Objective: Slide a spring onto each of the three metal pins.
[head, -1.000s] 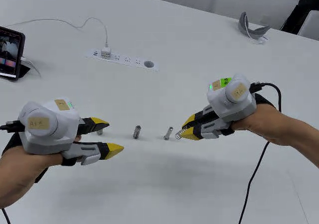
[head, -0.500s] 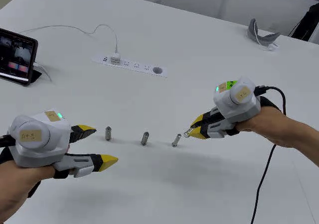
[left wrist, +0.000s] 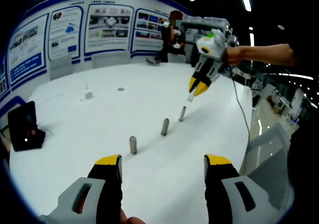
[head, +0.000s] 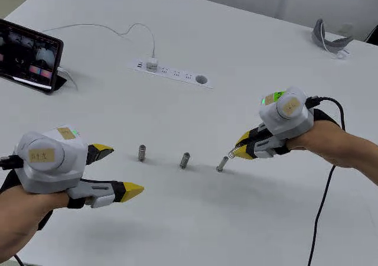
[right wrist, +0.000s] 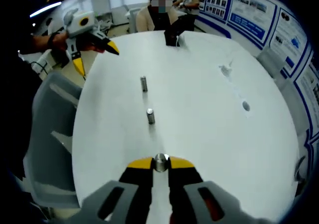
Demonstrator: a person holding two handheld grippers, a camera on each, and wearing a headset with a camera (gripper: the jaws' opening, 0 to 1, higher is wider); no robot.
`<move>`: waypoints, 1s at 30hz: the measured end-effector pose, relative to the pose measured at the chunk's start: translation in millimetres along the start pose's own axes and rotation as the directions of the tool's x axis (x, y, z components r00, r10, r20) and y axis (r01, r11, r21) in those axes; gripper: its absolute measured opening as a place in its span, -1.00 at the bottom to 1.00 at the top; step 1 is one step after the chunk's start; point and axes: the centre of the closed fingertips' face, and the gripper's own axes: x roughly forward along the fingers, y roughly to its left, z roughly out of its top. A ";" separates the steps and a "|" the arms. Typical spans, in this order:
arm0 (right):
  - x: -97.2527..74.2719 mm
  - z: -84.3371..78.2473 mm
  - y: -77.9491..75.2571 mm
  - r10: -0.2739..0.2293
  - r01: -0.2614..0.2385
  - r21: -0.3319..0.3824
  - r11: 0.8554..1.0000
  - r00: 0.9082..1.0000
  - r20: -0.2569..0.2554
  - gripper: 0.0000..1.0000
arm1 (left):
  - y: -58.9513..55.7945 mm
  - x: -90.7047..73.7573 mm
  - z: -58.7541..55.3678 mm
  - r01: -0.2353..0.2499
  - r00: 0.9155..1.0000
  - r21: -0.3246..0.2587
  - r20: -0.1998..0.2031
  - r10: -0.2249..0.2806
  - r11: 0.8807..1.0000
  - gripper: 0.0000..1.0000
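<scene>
Three short metal pins stand in a row on the white table: left pin (head: 142,152), middle pin (head: 185,160), right pin (head: 222,164). The left and middle pins look coiled, as if springs sit on them; the right one looks bare. My right gripper (head: 241,149) is shut on a small spring (head: 233,153), held just above and right of the right pin. In the right gripper view the spring's round end (right wrist: 160,162) sits between the yellow tips. My left gripper (head: 118,171) is open and holds nothing, left of the left pin (left wrist: 133,145).
A white power strip (head: 177,75) with a plugged cable lies beyond the pins. A tablet (head: 29,56) stands at the far left. A grey curved object (head: 331,41) rests at the far right. A person sits at the table's far end (right wrist: 159,10).
The head camera has shifted. My left gripper has drawn back to the left, away from the left pin. My right gripper still holds the spring close by the right pin.
</scene>
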 end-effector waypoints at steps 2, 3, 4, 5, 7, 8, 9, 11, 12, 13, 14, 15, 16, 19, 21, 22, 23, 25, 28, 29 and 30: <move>3.5 -0.4 -0.5 0.002 -0.002 -0.003 1.000 1.000 -0.003 -0.75 | 1.1 -2.6 -3.1 -0.005 1.000 -0.006 -0.005 0.005 1.000 0.38; 5.4 -1.0 -1.1 0.005 -0.005 -0.004 1.000 1.000 -0.005 -0.75 | 1.6 -3.7 -4.5 -0.006 1.000 -0.008 -0.007 0.006 1.000 0.38; 7.9 -1.8 -2.0 0.007 -0.007 -0.005 1.000 1.000 -0.008 -0.75 | 2.5 -5.2 -6.4 -0.010 1.000 -0.012 -0.009 0.010 1.000 0.38; 9.7 -2.5 -3.4 0.007 -0.007 -0.007 1.000 1.000 -0.010 -0.75 | 3.2 -6.2 -7.5 -0.013 1.000 -0.016 -0.011 0.013 1.000 0.38; 13.1 -3.1 -5.4 0.009 -0.009 -0.008 1.000 1.000 -0.014 -0.75 | 4.3 -8.7 -9.5 -0.018 1.000 -0.022 -0.012 0.018 1.000 0.38; 14.5 -3.2 -5.9 0.010 -0.010 -0.007 1.000 1.000 -0.015 -0.75 | 4.5 -9.6 -10.0 -0.019 1.000 -0.024 -0.012 0.019 1.000 0.38; 15.7 -2.4 -4.8 0.011 -0.011 -0.008 1.000 1.000 -0.016 -0.75 | 4.8 -10.6 -10.6 -0.022 1.000 -0.027 -0.012 0.021 0.999 0.38; 18.5 -2.2 -3.9 0.013 -0.013 -0.012 1.000 1.000 -0.022 -0.75 | 5.0 -11.8 -11.6 -0.024 1.000 -0.032 -0.012 0.024 0.999 0.38; 19.7 -2.9 -3.5 0.014 -0.015 -0.014 1.000 1.000 -0.026 -0.75 | 5.1 -12.2 -12.0 -0.026 1.000 -0.033 -0.013 0.025 0.999 0.38; 21.1 -3.9 -3.1 0.016 -0.016 -0.019 1.000 0.999 -0.031 -0.75 | 5.1 -12.6 -12.2 -0.027 1.000 -0.035 -0.012 0.026 0.999 0.38; 22.6 -4.3 -2.8 0.016 -0.017 -0.022 1.000 0.999 -0.035 -0.75 | 4.7 -13.1 -12.2 -0.027 1.000 -0.037 -0.011 0.027 0.999 0.38; 23.3 -4.5 -2.3 0.018 -0.019 -0.024 1.000 0.999 -0.038 -0.75 | 4.6 -13.3 -12.3 -0.027 1.000 -0.038 -0.011 0.027 0.999 0.38; 24.3 -4.8 -1.8 0.019 -0.021 -0.027 0.999 0.999 -0.042 -0.75 | 4.4 -13.6 -12.2 -0.028 1.000 -0.039 -0.010 0.028 0.999 0.38; 24.5 -3.3 -1.2 0.023 -0.024 -0.023 0.999 0.999 -0.038 -0.75 | 4.6 -14.1 -11.9 -0.030 1.000 -0.040 -0.008 0.030 0.999 0.37; 24.2 -2.1 -1.3 0.021 -0.022 -0.025 0.999 0.999 -0.040 -0.75 | 4.7 -14.3 -11.3 -0.030 1.000 -0.043 -0.006 0.030 0.999 0.36; 23.9 -1.8 -1.3 0.020 -0.021 -0.025 0.999 0.999 -0.041 -0.75 | 4.8 -14.4 -11.1 -0.030 1.000 -0.043 -0.005 0.030 0.999 0.36; 23.5 -1.5 -1.3 0.020 -0.021 -0.027 0.999 0.999 -0.041 -0.75 | 4.8 -14.6 -10.9 -0.030 1.000 -0.043 -0.005 0.030 0.999 0.36; 22.7 -1.3 -1.6 0.020 -0.021 -0.028 0.999 0.999 -0.041 -0.75 | 5.1 -14.6 -10.4 -0.029 1.000 -0.044 -0.003 0.029 0.999 0.36; 21.8 -2.3 -0.9 0.020 -0.022 -0.032 0.999 0.999 -0.045 -0.75 | 5.5 -13.8 -10.8 -0.028 1.000 -0.045 -0.003 0.027 0.999 0.36; 21.8 -2.8 -0.5 0.021 -0.023 -0.032 0.999 0.999 -0.047 -0.75 | 5.3 -13.4 -11.0 -0.027 1.000 -0.045 -0.004 0.027 0.999 0.36; 22.0 -3.5 -0.2 0.022 -0.024 -0.033 0.999 0.999 -0.049 -0.75 | 5.1 -13.1 -11.0 -0.026 1.000 -0.044 -0.004 0.026 0.999 0.36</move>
